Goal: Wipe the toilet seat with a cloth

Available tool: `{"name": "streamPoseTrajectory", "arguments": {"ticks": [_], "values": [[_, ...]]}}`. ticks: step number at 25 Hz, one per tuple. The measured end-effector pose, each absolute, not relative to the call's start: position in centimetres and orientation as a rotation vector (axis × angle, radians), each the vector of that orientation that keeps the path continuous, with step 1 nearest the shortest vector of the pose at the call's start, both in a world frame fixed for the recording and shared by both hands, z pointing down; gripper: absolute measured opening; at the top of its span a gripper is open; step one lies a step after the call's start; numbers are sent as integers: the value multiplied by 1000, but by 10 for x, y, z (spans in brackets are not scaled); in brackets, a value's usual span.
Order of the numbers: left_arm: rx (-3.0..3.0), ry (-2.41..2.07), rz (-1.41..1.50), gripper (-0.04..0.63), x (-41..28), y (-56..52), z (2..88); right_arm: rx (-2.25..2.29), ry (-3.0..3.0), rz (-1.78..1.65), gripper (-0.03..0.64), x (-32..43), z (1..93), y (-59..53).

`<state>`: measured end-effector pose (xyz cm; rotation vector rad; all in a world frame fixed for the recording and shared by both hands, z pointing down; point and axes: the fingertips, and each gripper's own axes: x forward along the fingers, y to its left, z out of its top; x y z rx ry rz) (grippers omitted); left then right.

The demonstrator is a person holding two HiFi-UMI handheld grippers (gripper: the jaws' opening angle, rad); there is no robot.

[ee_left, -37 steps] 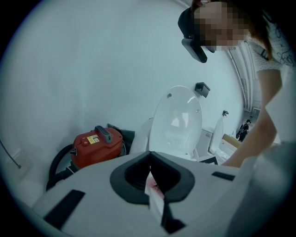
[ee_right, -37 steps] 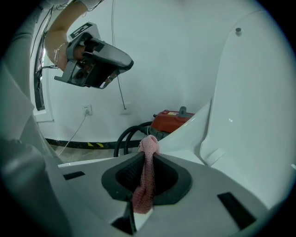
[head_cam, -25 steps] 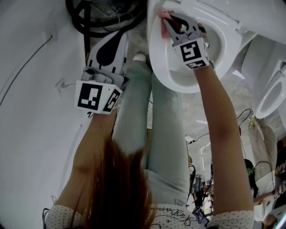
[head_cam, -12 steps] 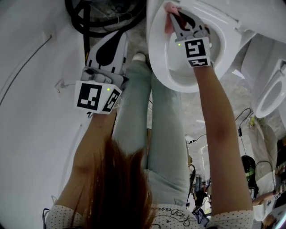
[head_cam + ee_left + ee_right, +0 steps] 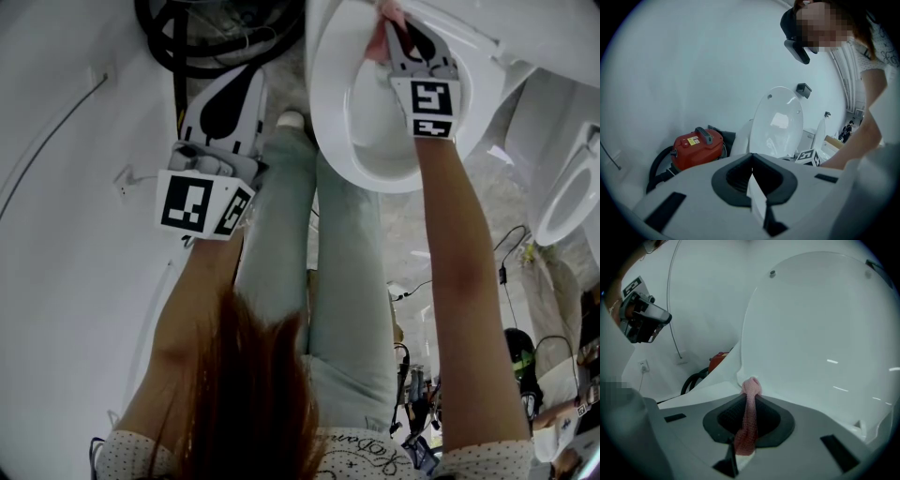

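The pink knitted cloth (image 5: 749, 420) is a narrow, bunched strip. Its tip lies at the far end of the glossy white oval toilet seat (image 5: 330, 112), just under the raised lid (image 5: 820, 333). The right gripper (image 5: 397, 30) is clamped on it. Well to the left, the left gripper (image 5: 752, 165) has its jaws together, with nothing between them. At the far left stands a red canister vacuum (image 5: 696, 147) with a black hose (image 5: 183, 52).
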<state>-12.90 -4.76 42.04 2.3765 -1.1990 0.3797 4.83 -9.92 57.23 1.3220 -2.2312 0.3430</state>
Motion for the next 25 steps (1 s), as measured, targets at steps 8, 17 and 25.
{"name": "streamPoseTrajectory", "arguments": {"ticks": [8, 17, 25], "values": [[2387, -1193, 374, 5, -125, -46, 417, 1401, -2195, 407, 52, 62, 573, -101], [2436, -1184, 351, 5, -121, -50, 385, 1349, -2147, 410, 54, 75, 538, -84], [2529, -1141, 308, 5, -109, -47, 306, 1509, -2178, 371, 54, 83, 415, -34]]}}
